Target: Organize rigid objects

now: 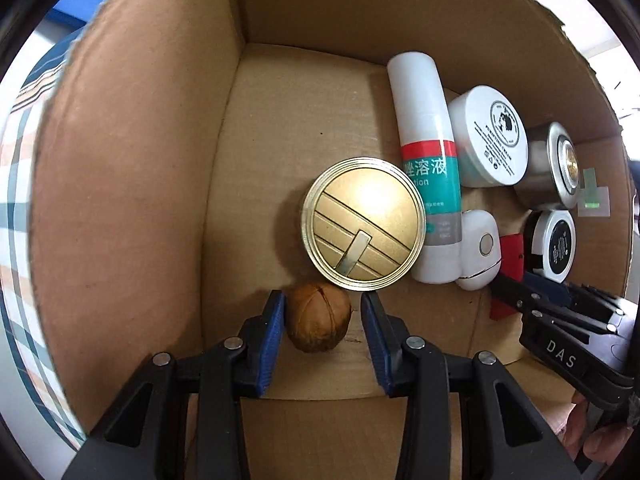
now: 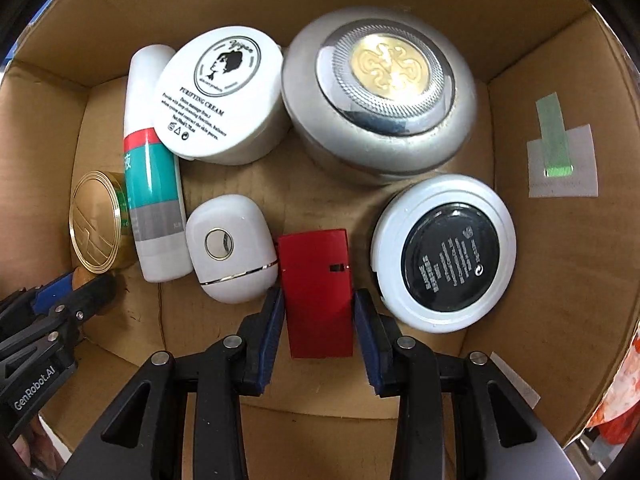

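Both grippers point down into a cardboard box (image 1: 132, 200). A brown walnut (image 1: 318, 318) rests on the box floor in front of a gold round tin (image 1: 362, 224), and my left gripper (image 1: 323, 304) is shut on it between its blue pads. In the right wrist view my right gripper (image 2: 318, 300) is shut on a red flat case (image 2: 316, 276), pads on its two long sides. The case lies between a white oval case (image 2: 232, 244) and a white jar with a black lid (image 2: 444, 252). At the far left stands the left gripper (image 2: 68, 284).
A white tube with a teal and red band (image 2: 150, 184), a white cream jar (image 2: 220, 92) and a large silver jar (image 2: 380, 96) fill the back of the box. Green tape (image 2: 556, 140) sticks to the right wall. Bare floor lies left of the gold tin (image 1: 260, 160).
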The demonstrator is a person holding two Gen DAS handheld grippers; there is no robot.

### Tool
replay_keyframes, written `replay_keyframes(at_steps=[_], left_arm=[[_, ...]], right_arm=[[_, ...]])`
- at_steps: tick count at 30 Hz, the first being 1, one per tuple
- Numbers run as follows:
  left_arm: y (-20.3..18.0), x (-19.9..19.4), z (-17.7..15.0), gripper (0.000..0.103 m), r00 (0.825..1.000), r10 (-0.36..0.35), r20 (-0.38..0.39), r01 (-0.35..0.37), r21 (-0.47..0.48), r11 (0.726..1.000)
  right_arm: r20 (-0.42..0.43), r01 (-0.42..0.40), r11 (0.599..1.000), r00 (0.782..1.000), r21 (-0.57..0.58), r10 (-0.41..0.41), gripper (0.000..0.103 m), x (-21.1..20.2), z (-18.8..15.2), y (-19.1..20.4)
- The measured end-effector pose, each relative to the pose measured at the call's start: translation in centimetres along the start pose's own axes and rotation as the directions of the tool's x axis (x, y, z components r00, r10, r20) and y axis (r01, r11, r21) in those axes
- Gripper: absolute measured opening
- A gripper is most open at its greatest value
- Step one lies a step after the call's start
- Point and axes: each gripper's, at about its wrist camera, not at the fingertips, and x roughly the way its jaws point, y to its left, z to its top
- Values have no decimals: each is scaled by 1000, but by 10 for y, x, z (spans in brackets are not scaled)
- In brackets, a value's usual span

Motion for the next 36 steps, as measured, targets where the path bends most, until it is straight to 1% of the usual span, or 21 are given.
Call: replay_keyframes(at_steps=[1, 2, 3, 5, 6, 7, 8, 9, 11, 12, 13, 14, 18, 19, 21, 22, 24, 26, 29, 33, 36], left_arm=[[-1, -3, 0, 37, 1000, -4, 3, 5, -7, 1000], [0, -7, 3, 40, 1000, -4, 10, 5, -12, 1000], [-1, -11, 1, 40, 1000, -4, 19, 4, -13, 1000], [1, -23, -6, 48, 999, -5, 39, 5, -5, 1000], [0, -29, -10, 50, 999, -8, 48, 8, -3, 1000], [-3, -36, -14, 54, 998, -11, 58, 11, 0, 1000], [-5, -42, -17, 61, 998, -8, 66, 7, 3, 1000], [-7, -49, -20, 64, 997, 2, 77, -2, 8, 1000], [-11, -66, -30, 75, 993, 10, 114, -12, 18, 1000], [-14, -72, -34, 77, 991, 13, 130, -16, 22, 1000], [-16, -84, -40, 81, 987, 28, 158, -32, 26, 999], [-17, -92, -44, 90, 982, 38, 183, -44, 26, 999], [-15, -125, -56, 96, 965, 43, 258, -50, 18, 999], [-13, -129, -57, 99, 963, 44, 266, -52, 21, 998], [-21, -144, -68, 100, 952, 60, 300, -73, 31, 997], [-32, -144, -72, 100, 947, 68, 313, -84, 35, 996], [-39, -155, -82, 102, 937, 81, 340, -100, 40, 994], [-46, -168, -92, 103, 923, 86, 374, -109, 42, 993], [-51, -189, -107, 103, 909, 80, 410, -109, 46, 993], [-61, -220, -135, 103, 880, 60, 472, -98, 56, 994], [-67, -239, -154, 103, 868, 37, 495, -75, 56, 996]], right_arm=[[0, -7, 1000, 1000, 5, 7, 48, -2, -3, -1], [6, -14, 1000, 1000, 8, 14, 53, -4, -6, -1], [15, -21, 1000, 1000, 9, 21, 55, -7, -9, -2], [30, -33, 999, 999, 9, 33, 64, -15, -17, -2], [41, -38, 999, 998, 12, 37, 65, -21, -23, -2], [51, -42, 999, 998, 15, 41, 67, -26, -28, -3], [62, -50, 999, 997, 18, 48, 68, -32, -34, -4], [72, -59, 998, 996, 22, 57, 68, -38, -39, -5], [101, -79, 996, 992, 39, 75, 73, -54, -54, -9], [115, -88, 995, 990, 44, 83, 75, -60, -60, -10], [138, -104, 993, 986, 51, 96, 78, -69, -68, -14], [154, -115, 992, 983, 55, 105, 81, -76, -74, -17], [215, -150, 987, 968, 65, 133, 82, -102, -108, -28], [224, -150, 987, 965, 64, 132, 82, -116, -107, -29], [251, -143, 988, 960, 55, 124, 82, -131, -119, -34], [262, -135, 990, 958, 51, 118, 83, -140, -120, -35], [290, -123, 992, 951, 42, 105, 90, -161, -132, -39], [326, -110, 993, 941, 35, 93, 103, -179, -142, -40], [372, -94, 995, 925, 30, 76, 103, -200, -162, -42], [428, -106, 994, 900, 40, 79, 103, -238, -194, -49], [472, -124, 991, 877, 45, 88, 103, -267, -220, -57]])
